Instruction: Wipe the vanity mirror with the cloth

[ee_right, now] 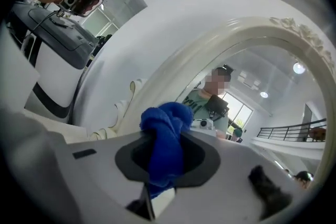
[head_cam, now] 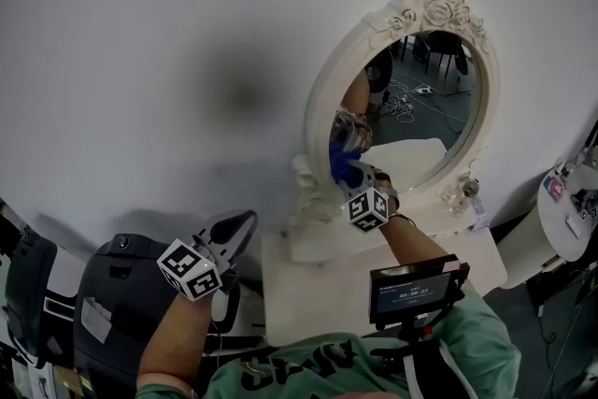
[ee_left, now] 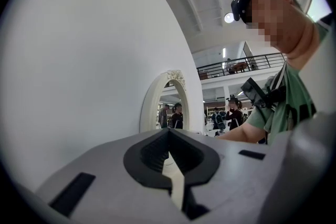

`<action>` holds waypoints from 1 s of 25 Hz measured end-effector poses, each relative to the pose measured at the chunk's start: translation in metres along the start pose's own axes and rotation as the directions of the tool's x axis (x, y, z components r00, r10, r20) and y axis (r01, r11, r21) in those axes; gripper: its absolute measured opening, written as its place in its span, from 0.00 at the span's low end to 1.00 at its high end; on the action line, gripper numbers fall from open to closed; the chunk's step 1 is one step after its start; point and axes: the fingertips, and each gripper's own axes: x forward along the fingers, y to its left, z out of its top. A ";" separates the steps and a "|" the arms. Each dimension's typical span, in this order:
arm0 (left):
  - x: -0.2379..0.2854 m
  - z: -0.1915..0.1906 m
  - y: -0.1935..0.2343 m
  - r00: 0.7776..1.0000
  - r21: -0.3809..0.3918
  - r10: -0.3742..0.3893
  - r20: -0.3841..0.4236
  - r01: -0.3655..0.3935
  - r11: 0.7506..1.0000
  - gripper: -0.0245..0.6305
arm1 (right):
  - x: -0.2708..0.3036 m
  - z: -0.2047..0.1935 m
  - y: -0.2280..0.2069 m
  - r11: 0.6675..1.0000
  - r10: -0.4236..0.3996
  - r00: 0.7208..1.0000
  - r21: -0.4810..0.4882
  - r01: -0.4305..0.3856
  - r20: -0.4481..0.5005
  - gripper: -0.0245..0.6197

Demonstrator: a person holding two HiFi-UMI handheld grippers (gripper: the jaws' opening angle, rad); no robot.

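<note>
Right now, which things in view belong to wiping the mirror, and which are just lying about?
In the job:
vanity mirror
blue cloth, clamped in the right gripper

Lying about:
small glass bottle by the mirror's base
white table
black case at left
left gripper, shut on nothing

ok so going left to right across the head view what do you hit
black case → left gripper → blue cloth in the right gripper → small glass item → white rounded stand. The vanity mirror is left out, since it spans several of these.
</note>
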 end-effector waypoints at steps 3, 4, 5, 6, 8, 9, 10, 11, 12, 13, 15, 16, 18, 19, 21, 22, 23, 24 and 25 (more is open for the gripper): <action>0.004 -0.002 -0.003 1.000 0.003 -0.010 -0.004 0.010 1.000 0.05 | -0.011 -0.020 -0.020 0.999 -0.034 0.999 0.018 0.035 -0.022 0.15; 0.004 -0.001 -0.003 1.000 0.005 -0.011 -0.004 0.011 1.000 0.05 | -0.016 -0.030 -0.030 0.998 -0.052 0.998 0.024 0.052 -0.035 0.15; 0.005 0.000 -0.003 1.000 0.006 -0.011 -0.004 0.011 1.000 0.05 | -0.022 -0.042 -0.042 0.997 -0.071 0.996 0.031 0.073 -0.052 0.15; 0.005 0.000 -0.003 1.000 0.006 -0.011 -0.004 0.011 1.000 0.05 | -0.029 -0.054 -0.054 0.995 -0.091 0.993 0.038 0.094 -0.070 0.15; 0.005 0.001 -0.001 1.000 0.007 -0.010 -0.006 0.010 1.000 0.05 | -0.042 -0.080 -0.079 0.989 -0.133 0.985 0.047 0.139 -0.111 0.15; 0.004 0.001 -0.001 1.000 0.007 -0.008 -0.007 0.008 1.000 0.05 | -0.049 -0.094 -0.091 0.986 -0.153 0.979 0.046 0.160 -0.133 0.15; 0.004 0.001 0.000 1.000 0.006 -0.007 -0.009 0.007 1.000 0.05 | -0.055 -0.108 -0.102 0.982 -0.172 0.972 0.045 0.181 -0.158 0.15; 0.004 0.001 0.000 1.000 0.004 -0.006 -0.010 0.006 1.000 0.05 | -0.062 -0.122 -0.113 0.978 -0.190 0.964 0.045 0.202 -0.183 0.15; 0.004 0.001 0.000 1.000 0.003 -0.005 -0.010 0.005 1.000 0.05 | -0.068 -0.135 -0.123 0.974 -0.208 0.956 0.048 0.222 -0.209 0.15; 0.003 0.001 0.000 1.000 0.003 -0.005 -0.010 0.005 1.000 0.05 | -0.074 -0.147 -0.133 0.969 -0.224 0.946 0.054 0.243 -0.234 0.15; 0.002 0.002 0.000 1.000 0.013 -0.007 -0.012 0.007 1.000 0.05 | -0.085 -0.170 -0.152 0.957 -0.255 0.925 0.064 0.283 -0.282 0.15; 0.001 0.003 -0.001 1.000 0.021 -0.008 -0.014 0.009 1.000 0.05 | -0.090 -0.180 -0.161 0.951 -0.269 0.914 0.066 0.302 -0.305 0.15; -0.001 0.004 -0.001 1.000 0.025 -0.006 -0.015 0.006 1.000 0.05 | -0.100 -0.199 -0.179 0.938 -0.298 0.889 0.069 0.341 -0.347 0.15; -0.003 0.004 -0.001 1.000 0.019 -0.002 -0.013 0.002 1.000 0.05 | -0.105 -0.210 -0.189 0.928 -0.313 0.874 0.075 0.365 -0.372 0.15; -0.005 0.005 -0.001 1.000 0.016 0.004 -0.011 -0.004 1.000 0.05 | -0.118 -0.236 -0.210 0.897 -0.344 0.829 0.108 0.429 -0.441 0.15; -0.006 0.005 0.000 1.000 0.017 0.006 -0.012 -0.006 1.000 0.05 | -0.125 -0.252 -0.221 0.874 -0.353 0.799 0.134 0.468 -0.487 0.15; -0.007 0.005 0.000 1.000 0.018 0.009 -0.015 -0.009 1.000 0.05 | -0.132 -0.268 -0.230 0.849 -0.355 0.768 0.161 0.504 -0.533 0.15; -0.008 0.004 0.000 1.000 0.018 0.012 -0.018 -0.011 1.000 0.05 | -0.137 -0.281 -0.237 0.829 -0.350 0.743 0.182 0.529 -0.571 0.15; -0.009 0.004 0.000 1.000 0.017 0.014 -0.020 -0.014 1.000 0.05 | -0.139 -0.288 -0.241 0.821 -0.342 0.728 0.188 0.539 -0.595 0.15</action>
